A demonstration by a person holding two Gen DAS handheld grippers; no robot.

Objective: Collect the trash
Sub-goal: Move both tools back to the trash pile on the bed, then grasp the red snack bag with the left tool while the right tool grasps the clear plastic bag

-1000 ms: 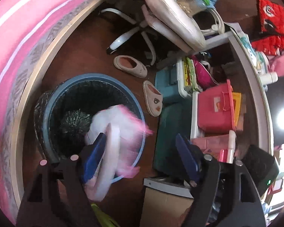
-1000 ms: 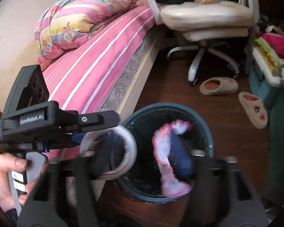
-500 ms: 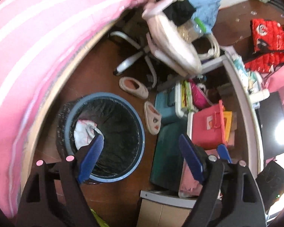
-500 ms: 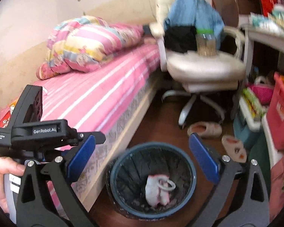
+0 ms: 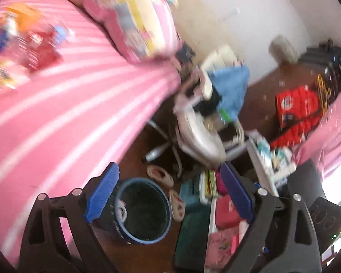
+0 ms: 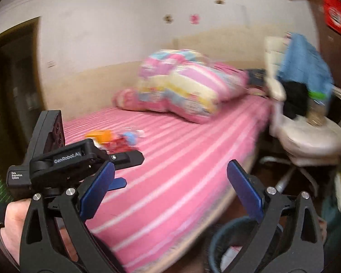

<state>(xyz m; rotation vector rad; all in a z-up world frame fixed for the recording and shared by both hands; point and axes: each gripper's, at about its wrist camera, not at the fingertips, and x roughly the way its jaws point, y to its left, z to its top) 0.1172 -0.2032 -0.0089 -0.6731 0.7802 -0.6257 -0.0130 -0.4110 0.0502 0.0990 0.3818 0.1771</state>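
Observation:
A blue-rimmed trash bin (image 5: 143,211) with a black liner stands on the floor beside the bed, with a white and pink piece of trash (image 5: 121,209) inside it. The bin's rim shows low in the right wrist view (image 6: 229,229). Several colourful wrappers (image 6: 118,140) lie on the pink striped bed (image 6: 181,170); they show blurred in the left wrist view (image 5: 34,45). My left gripper (image 5: 168,195) is open and empty above the bin. My right gripper (image 6: 170,191) is open and empty over the bed edge. The left gripper's body (image 6: 63,157) shows at left.
A folded pink quilt (image 6: 184,86) lies at the bed's head. A white office chair (image 6: 307,127) with blue clothes stands by the bed. Two slippers (image 5: 166,182), storage boxes (image 5: 216,204) and a desk crowd the floor at right.
Both grippers dropped the white and pink trash into the bin a second ago, then rose and tilted up toward the bed. The wrappers on the bed have come into view.

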